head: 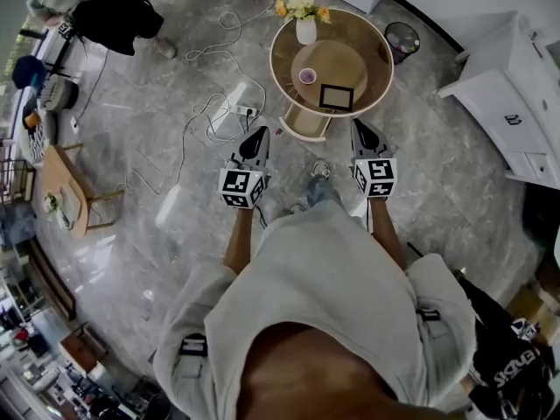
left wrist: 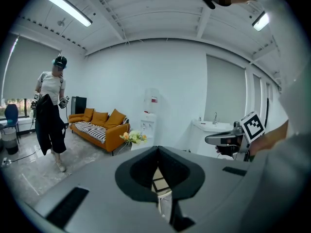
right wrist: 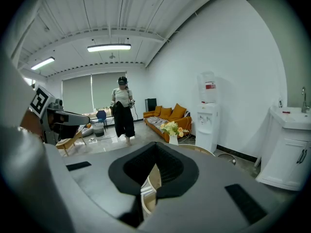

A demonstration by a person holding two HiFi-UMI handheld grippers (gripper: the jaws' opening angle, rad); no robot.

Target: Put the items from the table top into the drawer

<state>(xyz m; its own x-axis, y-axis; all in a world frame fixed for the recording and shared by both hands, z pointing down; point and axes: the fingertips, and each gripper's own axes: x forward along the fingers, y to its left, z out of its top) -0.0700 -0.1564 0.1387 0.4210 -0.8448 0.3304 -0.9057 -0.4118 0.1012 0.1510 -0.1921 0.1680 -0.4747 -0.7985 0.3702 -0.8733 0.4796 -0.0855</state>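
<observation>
A white vase [head: 305, 30], a small cup [head: 307, 76] and a black frame [head: 336, 96] are seen on the round worktop [head: 376, 68]. The drawer [head: 306, 125] is pulled out at the worktop's near edge. Just before the worktop, the left hand-held gripper [head: 259, 133] and the right hand-held gripper [head: 358, 127] are held with jaws pressed together and nothing between them.

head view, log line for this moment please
left hand-held gripper: shut, empty; right hand-held gripper: shut, empty; drawer: open; cup: on table
</observation>
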